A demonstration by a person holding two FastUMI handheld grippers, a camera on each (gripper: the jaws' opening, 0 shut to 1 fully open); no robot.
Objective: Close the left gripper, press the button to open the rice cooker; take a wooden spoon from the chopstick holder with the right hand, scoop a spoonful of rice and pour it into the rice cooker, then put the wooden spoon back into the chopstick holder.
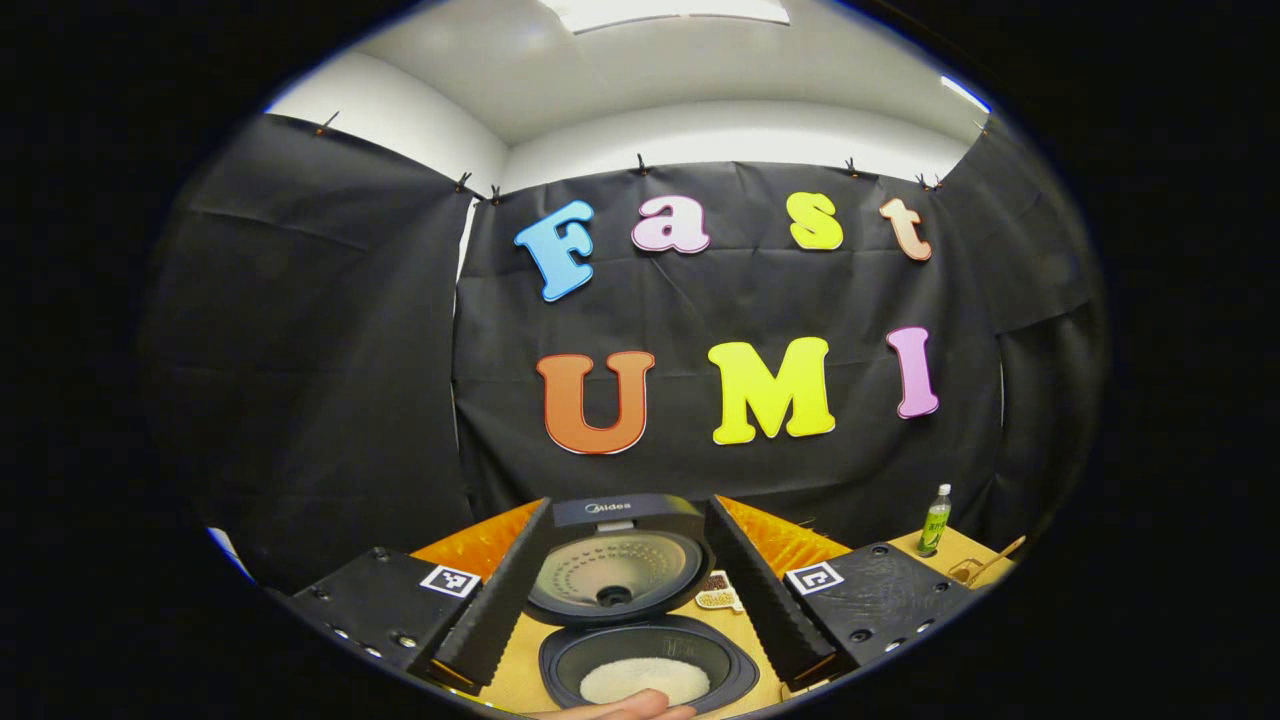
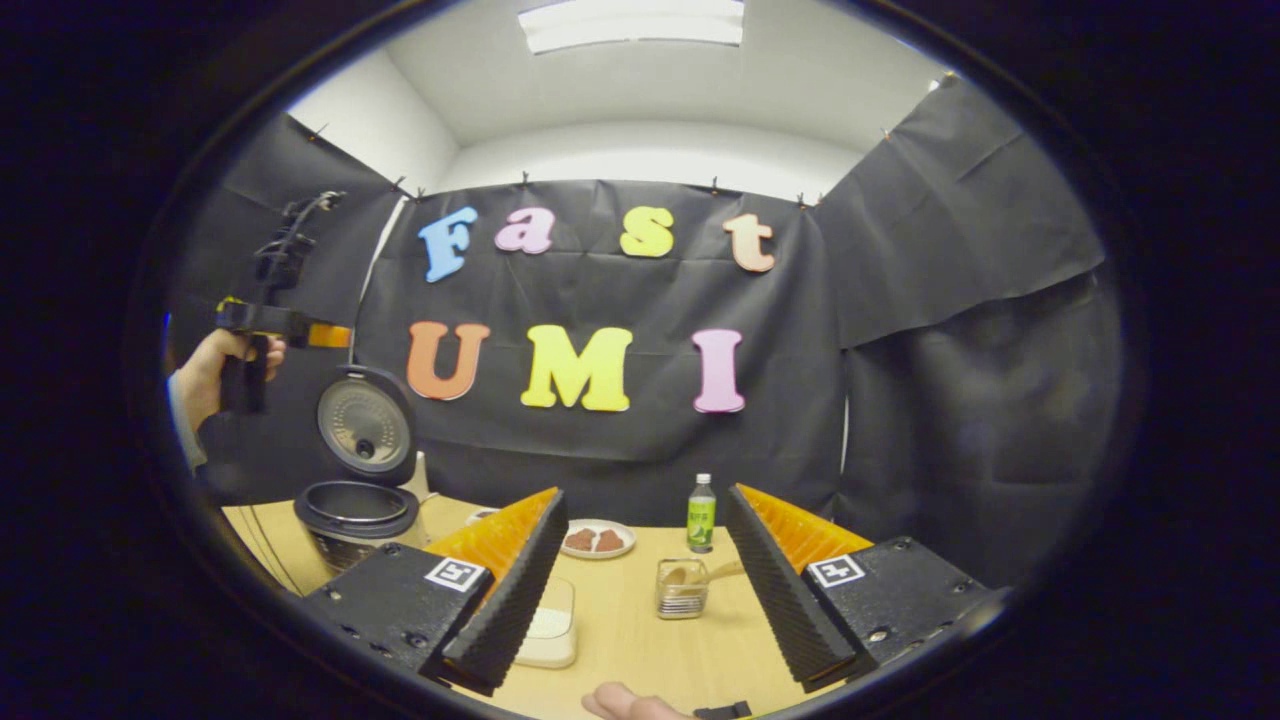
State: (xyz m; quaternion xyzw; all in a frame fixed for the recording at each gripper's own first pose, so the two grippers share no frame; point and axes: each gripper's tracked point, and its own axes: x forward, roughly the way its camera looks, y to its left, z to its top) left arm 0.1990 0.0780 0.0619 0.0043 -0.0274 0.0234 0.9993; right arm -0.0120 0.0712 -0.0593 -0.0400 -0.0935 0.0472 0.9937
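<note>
The rice cooker (image 1: 640,655) stands open just below my left gripper (image 1: 635,662), its lid (image 1: 618,575) tilted up and white rice in the pot. The left gripper's jaws are open, with one finger on either side of the cooker. In the right gripper view the cooker (image 2: 355,510) sits at the table's left, and a hand holds the left gripper (image 2: 262,322) above it. My right gripper (image 2: 650,655) is open and holds nothing. Ahead of it, the chopstick holder (image 2: 682,590) holds the wooden spoon (image 2: 715,573). A clear box of rice (image 2: 550,620) lies by its left finger.
A green bottle (image 2: 701,513) and a plate of brown pieces (image 2: 597,540) stand at the back of the wooden table (image 2: 640,640). The bottle (image 1: 935,520) and holder (image 1: 975,572) lie far right of the cooker. A thumb (image 2: 625,702) shows at the bottom edge.
</note>
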